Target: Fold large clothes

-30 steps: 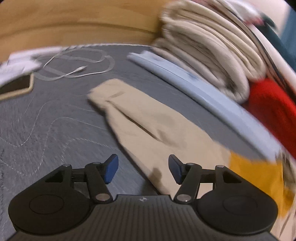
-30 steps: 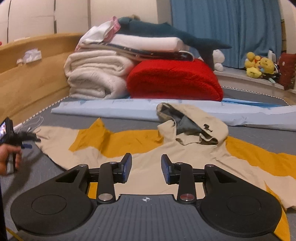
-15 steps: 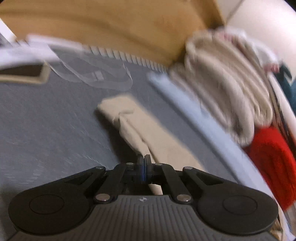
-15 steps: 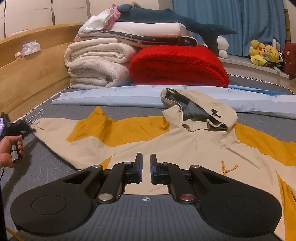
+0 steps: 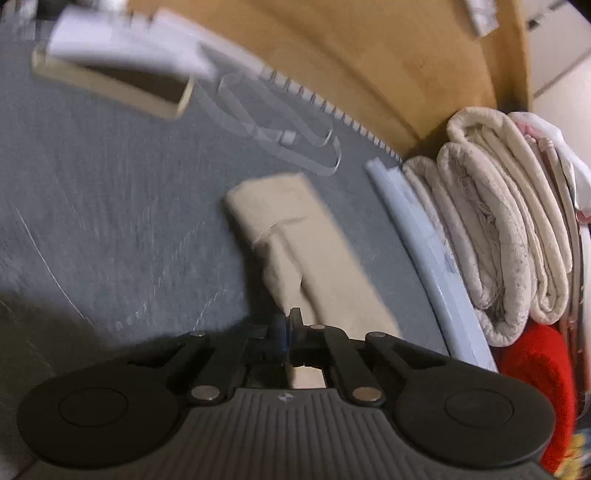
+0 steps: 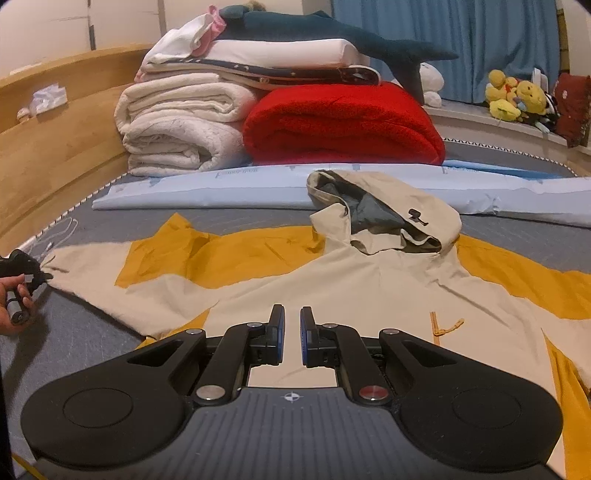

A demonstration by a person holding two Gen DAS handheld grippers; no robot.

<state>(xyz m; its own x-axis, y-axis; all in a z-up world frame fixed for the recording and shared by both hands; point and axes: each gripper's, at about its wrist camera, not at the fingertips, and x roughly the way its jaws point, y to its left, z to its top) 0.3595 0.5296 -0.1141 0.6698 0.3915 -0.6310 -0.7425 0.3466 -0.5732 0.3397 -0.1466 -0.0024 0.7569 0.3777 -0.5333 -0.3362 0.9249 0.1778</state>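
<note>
A large beige and mustard hooded jacket (image 6: 369,288) lies spread flat on the grey bed, hood (image 6: 384,214) toward the far side. My left gripper (image 5: 287,334) is shut on the edge of the jacket's beige left sleeve (image 5: 295,251). In the right wrist view the left gripper (image 6: 22,269) holds the sleeve end at the far left. My right gripper (image 6: 289,339) hovers over the jacket's body, jaws nearly closed with a narrow gap, holding nothing.
Folded white blankets (image 6: 184,125), a red blanket (image 6: 343,125) and a shark plush (image 6: 332,33) are stacked at the bed's far side behind a light blue roll (image 6: 221,188). A white cable (image 5: 288,136), a phone (image 5: 118,85) and the wooden bed frame (image 5: 351,62) lie past the sleeve.
My left gripper closed on the sleeve edge and tilted. My right gripper narrowed from open to a slim gap and moved forward over the jacket.
</note>
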